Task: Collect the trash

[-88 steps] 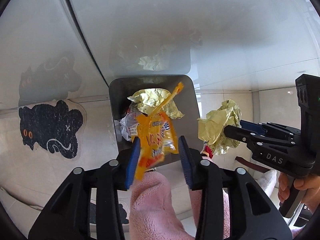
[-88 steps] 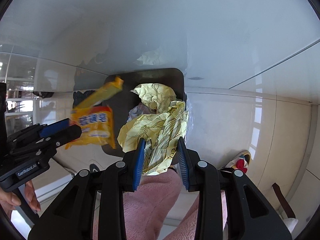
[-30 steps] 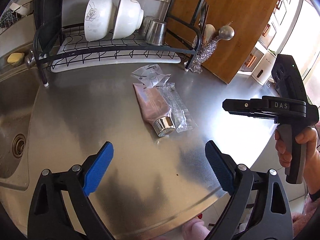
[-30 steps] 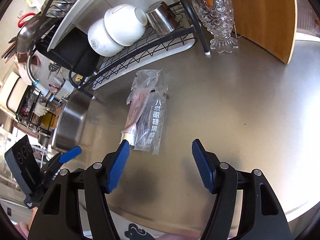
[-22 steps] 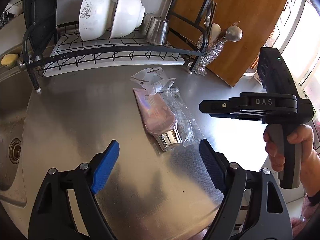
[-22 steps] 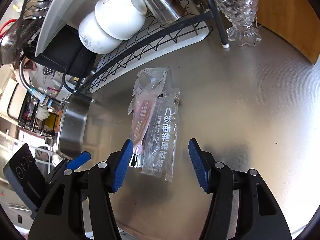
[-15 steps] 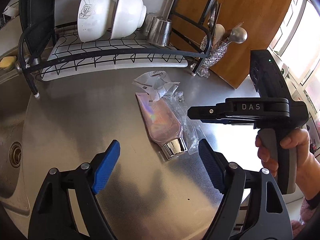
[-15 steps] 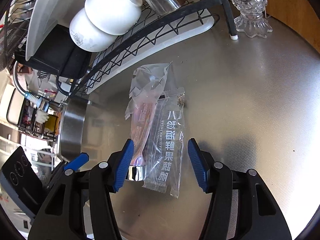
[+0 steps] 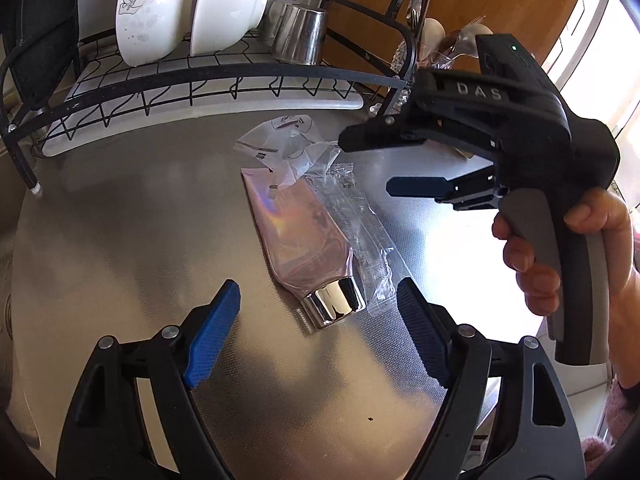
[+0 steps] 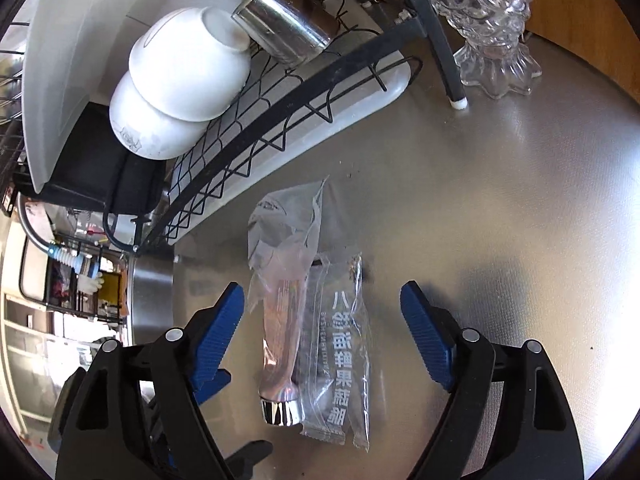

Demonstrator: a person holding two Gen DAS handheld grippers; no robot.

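On the steel counter (image 9: 120,240) lies a pink tube (image 9: 300,236) with a shiny silver cap (image 9: 334,308). A clear wrapper with white print (image 9: 362,236) lies along its right side, and a crumpled clear wrapper (image 9: 286,144) rests on its far end. My left gripper (image 9: 316,336) hovers open just short of the cap, with nothing between its pads. My right gripper (image 10: 324,332) hangs above the tube (image 10: 280,344) and the printed wrapper (image 10: 346,360). Its jaws are opening and the pads touch neither. In the left wrist view the right gripper (image 9: 372,164) reaches in from the right, held by a hand (image 9: 560,248).
A black wire dish rack (image 9: 200,80) at the back holds two white bowls (image 9: 160,12) and a steel cup (image 9: 300,36). A glass fish-shaped holder (image 10: 492,20) stands at the rack's right end, before a wooden panel (image 9: 480,0). The sink (image 10: 152,300) lies to the left.
Both grippers left the bin, empty of the yellow snack bag and crumpled paper, and closed in low over the tube and wrappers. The right jaws narrowed, then spread wider.
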